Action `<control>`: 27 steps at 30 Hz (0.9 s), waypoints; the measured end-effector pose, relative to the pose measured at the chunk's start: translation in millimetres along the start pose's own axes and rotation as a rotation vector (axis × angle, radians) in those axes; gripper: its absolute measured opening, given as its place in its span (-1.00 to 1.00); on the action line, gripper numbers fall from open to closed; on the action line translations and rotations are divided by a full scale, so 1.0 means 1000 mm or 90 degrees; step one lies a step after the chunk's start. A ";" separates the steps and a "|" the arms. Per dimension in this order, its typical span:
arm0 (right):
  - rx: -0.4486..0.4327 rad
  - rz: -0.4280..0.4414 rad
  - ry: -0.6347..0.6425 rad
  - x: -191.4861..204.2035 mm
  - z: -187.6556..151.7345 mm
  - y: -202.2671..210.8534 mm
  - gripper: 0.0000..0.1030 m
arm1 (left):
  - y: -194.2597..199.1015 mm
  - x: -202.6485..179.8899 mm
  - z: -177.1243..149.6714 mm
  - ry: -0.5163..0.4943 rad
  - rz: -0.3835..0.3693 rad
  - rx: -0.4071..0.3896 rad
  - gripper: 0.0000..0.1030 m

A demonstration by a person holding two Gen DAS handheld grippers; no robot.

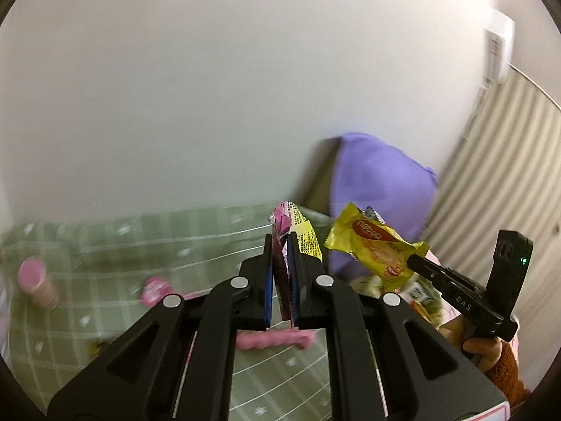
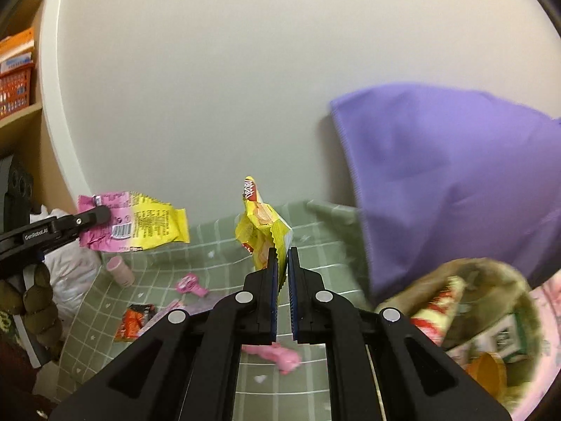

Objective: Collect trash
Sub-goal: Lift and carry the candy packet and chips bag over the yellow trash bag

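Observation:
My left gripper [image 1: 280, 242] is shut on a pink and yellow wrapper [image 1: 285, 224], held above the green checked bedspread [image 1: 182, 245]. The same wrapper [image 2: 140, 224] shows at the left of the right wrist view, in the left gripper [image 2: 96, 212]. My right gripper [image 2: 283, 254] is shut on a yellow Nabati wrapper [image 2: 261, 231]; this wrapper [image 1: 375, 244] also shows in the left wrist view, held by the right gripper [image 1: 415, 261]. A bag with trash inside [image 2: 491, 315] stands open at lower right.
On the bedspread [image 2: 315, 256] lie a pink tube [image 2: 121, 270], a pink wrapper [image 2: 191, 286], an orange wrapper [image 2: 135, 321] and a pink strip [image 2: 277, 351]. A purple pillow [image 2: 448, 182] leans on the white wall. Shelves with an orange basket [image 2: 15, 87] stand left.

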State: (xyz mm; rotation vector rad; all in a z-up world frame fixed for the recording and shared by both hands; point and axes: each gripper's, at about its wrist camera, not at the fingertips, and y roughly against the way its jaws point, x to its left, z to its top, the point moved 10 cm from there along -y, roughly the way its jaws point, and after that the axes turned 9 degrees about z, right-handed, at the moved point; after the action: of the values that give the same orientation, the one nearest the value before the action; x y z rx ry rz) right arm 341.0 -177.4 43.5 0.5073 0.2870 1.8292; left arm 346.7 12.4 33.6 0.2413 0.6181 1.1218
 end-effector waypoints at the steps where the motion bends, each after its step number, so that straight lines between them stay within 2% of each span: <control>1: -0.009 -0.014 0.003 -0.004 0.002 0.009 -0.85 | -0.003 -0.016 0.004 -0.020 -0.018 -0.002 -0.86; 7: -0.056 -0.111 -0.012 -0.045 0.010 0.075 -0.85 | -0.023 -0.103 0.017 -0.102 -0.129 0.001 -0.86; 11: -0.073 -0.176 -0.047 -0.079 0.001 0.117 -0.85 | -0.040 -0.151 0.011 -0.136 -0.188 0.022 -0.86; 14: -0.080 -0.204 -0.073 -0.097 -0.006 0.139 -0.85 | -0.051 -0.178 0.000 -0.160 -0.218 0.043 -0.86; 21: -0.069 -0.252 -0.109 -0.125 -0.025 0.170 -0.85 | -0.079 -0.218 -0.030 -0.198 -0.260 0.099 -0.86; 27: -0.044 -0.268 -0.136 -0.141 -0.045 0.171 -0.85 | -0.106 -0.234 -0.054 -0.225 -0.250 0.137 -0.86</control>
State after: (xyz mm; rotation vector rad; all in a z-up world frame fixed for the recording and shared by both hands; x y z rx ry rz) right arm 210.3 -361.4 51.4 0.5436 0.1689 1.3592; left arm 329.1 -249.5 18.3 0.4703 0.4435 0.6145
